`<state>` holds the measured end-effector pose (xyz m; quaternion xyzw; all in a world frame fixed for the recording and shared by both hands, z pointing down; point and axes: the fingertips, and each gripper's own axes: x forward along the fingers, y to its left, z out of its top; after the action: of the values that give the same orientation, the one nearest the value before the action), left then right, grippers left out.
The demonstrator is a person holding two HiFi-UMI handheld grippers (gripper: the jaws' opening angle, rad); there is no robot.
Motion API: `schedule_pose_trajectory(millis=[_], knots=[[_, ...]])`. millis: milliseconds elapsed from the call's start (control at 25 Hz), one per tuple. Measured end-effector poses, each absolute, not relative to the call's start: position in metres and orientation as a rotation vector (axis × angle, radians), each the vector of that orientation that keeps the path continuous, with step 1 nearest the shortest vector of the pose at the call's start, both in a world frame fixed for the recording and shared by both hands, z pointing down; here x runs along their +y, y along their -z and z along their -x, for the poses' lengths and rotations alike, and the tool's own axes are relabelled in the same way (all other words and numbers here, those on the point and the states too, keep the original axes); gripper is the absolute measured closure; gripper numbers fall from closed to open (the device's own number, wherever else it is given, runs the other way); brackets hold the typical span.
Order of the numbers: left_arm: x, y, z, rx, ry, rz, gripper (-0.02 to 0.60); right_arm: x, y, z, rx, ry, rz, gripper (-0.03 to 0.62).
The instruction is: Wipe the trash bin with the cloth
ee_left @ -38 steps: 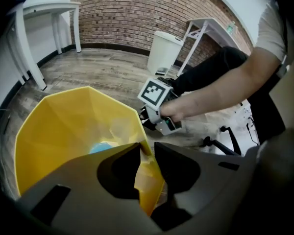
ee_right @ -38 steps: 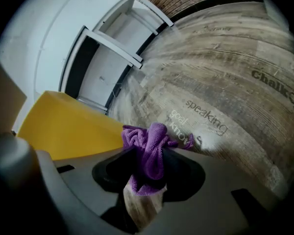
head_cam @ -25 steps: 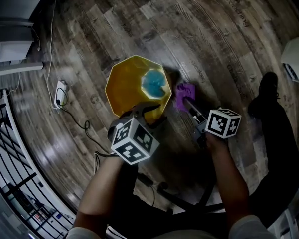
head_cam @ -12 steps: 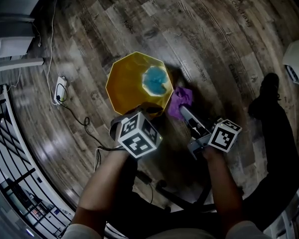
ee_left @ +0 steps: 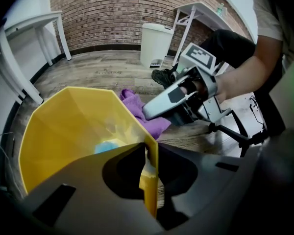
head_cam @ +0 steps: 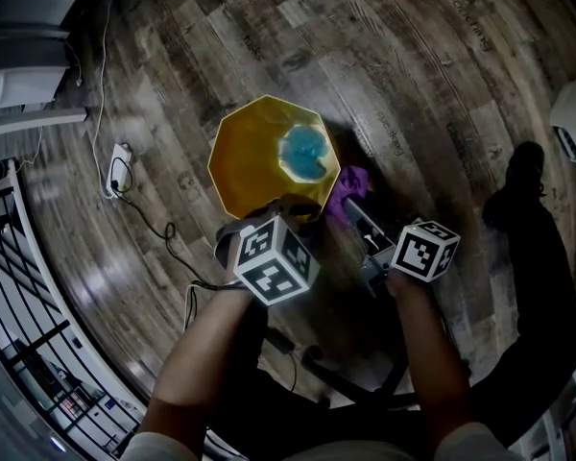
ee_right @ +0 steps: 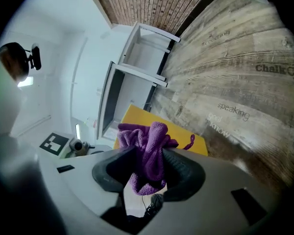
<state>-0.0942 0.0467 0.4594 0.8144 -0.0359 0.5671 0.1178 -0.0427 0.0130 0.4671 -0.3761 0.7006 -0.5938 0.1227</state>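
Pinching the near rim of the yellow trash bin (head_cam: 238, 161), the left gripper (ee_left: 148, 153) was noted with its jaws just closed onto the thin wall, presumably to steady the bin, upright on the wooden floor (head_cam: 413, 84), for wiping. The purple cloth (ee_right: 144, 133) was clamped, bunched, in the right gripper (ee_right: 149, 156), just beside the bin's outer wall; contact could not be confirmed

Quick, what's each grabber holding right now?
Left gripper: jaws have just been closing, now clamped on the trash bin rim.
Right gripper: closed, holding the purple cloth.
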Motion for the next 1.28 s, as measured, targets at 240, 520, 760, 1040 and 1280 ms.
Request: schedule_pose_trajectory(millis=[240,520,760,1040,1280], knots=[[0.046,-0.458,0.091,-0.105,-1.642,-2.387,0.541,0.010,-0.512,0.043,2.082,1.826,1.170,0.430],[0.047,-0.459,0.091,-0.107,-1.619,-2.383,0.541,0.006,-0.559,0.044,2.096,1.908,1.271,0.430],[0.046,-0.457,0.087,-0.125,-1.598,-2.385,0.541,0.009,-0.619,0.048,2.093,2.059,1.392,0.430],[0.046,-0.459,0.087,-0.136,-1.587,-2.384,0.540,0.004,-0.674,0.051,2.164,2.187,1.487,0.430],[0.046,-0.461,0.091,-0.162,-1.575,-2.383,0.541,-0.003,-0.688,0.054,2.231,2.197,1.555,0.430]])
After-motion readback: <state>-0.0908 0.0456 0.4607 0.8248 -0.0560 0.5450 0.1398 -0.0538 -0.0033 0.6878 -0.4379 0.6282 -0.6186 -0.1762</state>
